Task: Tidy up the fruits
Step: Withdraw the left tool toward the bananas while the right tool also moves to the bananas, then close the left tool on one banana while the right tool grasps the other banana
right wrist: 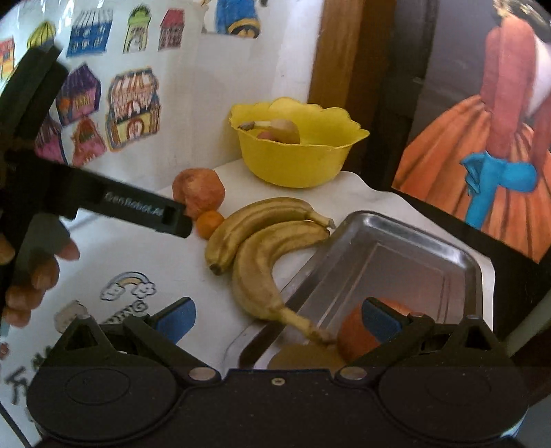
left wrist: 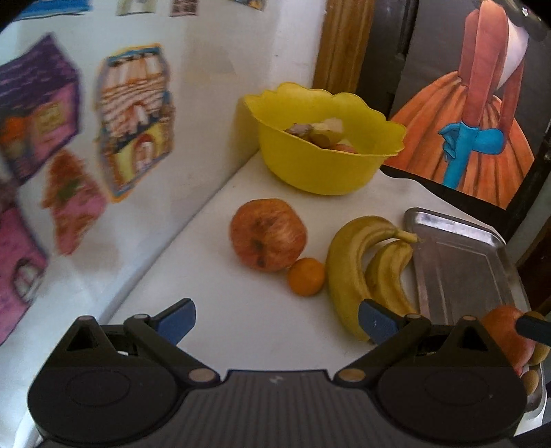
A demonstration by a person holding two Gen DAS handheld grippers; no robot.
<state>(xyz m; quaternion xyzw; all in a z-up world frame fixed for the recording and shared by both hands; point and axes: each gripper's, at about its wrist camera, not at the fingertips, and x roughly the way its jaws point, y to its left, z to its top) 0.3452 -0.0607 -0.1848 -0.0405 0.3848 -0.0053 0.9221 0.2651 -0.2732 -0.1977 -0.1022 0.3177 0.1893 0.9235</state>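
Fruits: red apple (right wrist: pixel 358 331) low right in steel tray (right wrist: pixel 430 262); my right tongs (right wrist: pixel 279 320) and left tongs (left wrist: pixel 277 320) gape, released; curved yellow bananas (right wrist: pixel 261 248) overhang the rim, may snag.

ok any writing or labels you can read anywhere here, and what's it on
"GenRobot.AI": on the black side of the left tongs, last letters soft.
Large letters on the rainbow sticker on the counter: partly hidden, not readable.
Small cards at the top of the wall: too blurred.
No text on the fruit, bowl or tray.
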